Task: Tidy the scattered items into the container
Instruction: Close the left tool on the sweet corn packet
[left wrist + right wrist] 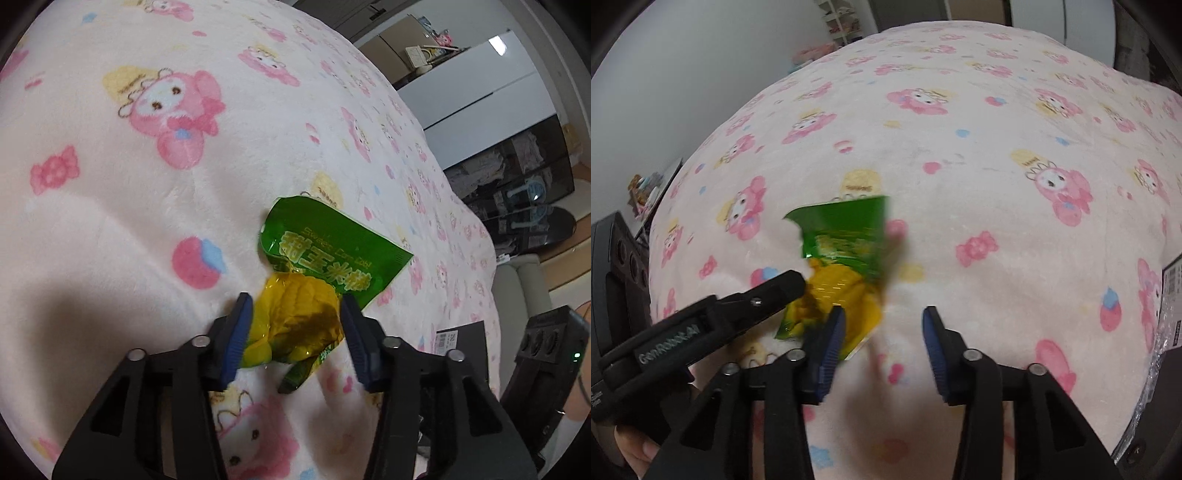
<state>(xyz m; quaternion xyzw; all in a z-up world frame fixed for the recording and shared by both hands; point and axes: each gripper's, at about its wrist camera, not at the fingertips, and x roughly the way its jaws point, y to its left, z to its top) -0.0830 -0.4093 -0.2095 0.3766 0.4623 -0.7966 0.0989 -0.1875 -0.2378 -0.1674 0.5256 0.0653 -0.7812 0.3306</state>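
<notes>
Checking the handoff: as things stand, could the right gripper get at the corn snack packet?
Probably yes: the right gripper stands open beside the corn snack packet on the blanket, though the left gripper already grips it.

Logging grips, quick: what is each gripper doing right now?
Left gripper: closed on the green and yellow sweet corn packet.
Right gripper: open, nothing between its pads; the packet lies just to its left.
</notes>
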